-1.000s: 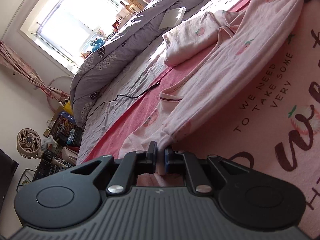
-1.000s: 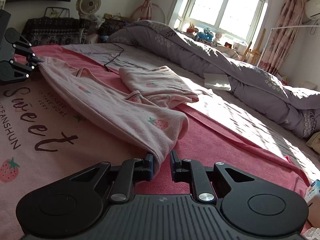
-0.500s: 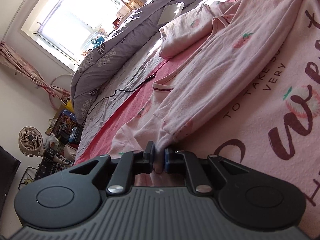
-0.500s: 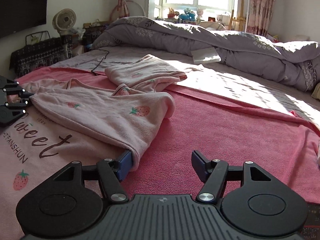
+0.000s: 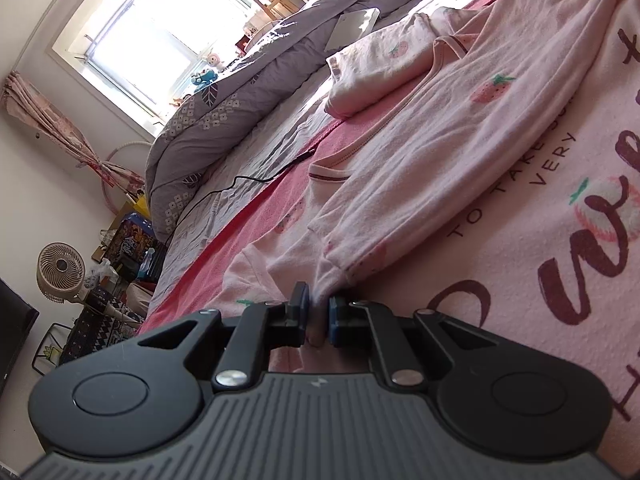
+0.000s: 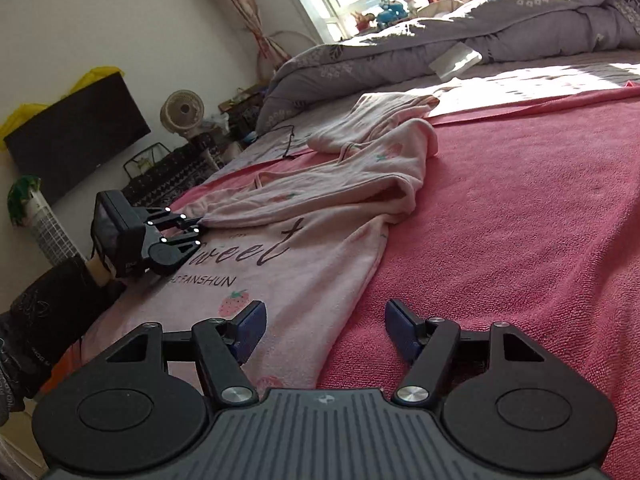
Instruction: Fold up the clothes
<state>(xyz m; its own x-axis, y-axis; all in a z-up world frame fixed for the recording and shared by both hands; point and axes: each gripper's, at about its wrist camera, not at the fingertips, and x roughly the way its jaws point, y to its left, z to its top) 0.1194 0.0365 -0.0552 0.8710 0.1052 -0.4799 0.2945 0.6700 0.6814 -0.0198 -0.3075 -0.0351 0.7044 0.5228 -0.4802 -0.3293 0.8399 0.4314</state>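
Left gripper (image 5: pixel 318 312): we've still got it pinched tight on the pink strawberry garment's (image 5: pixel 452 136) cuff.
Right gripper (image 6: pixel 322 326): jaws just popped wide, nothing between them now; earlier it clamped the other end.
Garment spot: folded over, lying on the pink towel (image 6: pixel 532 216) across the bed.
Containers: can't make out any.

we see soft matt pink cotton in the pyjama top (image 5: pixel 460 132), lying on a rougher, looped terry blanket (image 6: pixel 540 220). beyond the blanket, a matt grey quilt (image 6: pixel 500 28). the left gripper (image 5: pixel 318 312) is matt black plastic with shiny metal screws.
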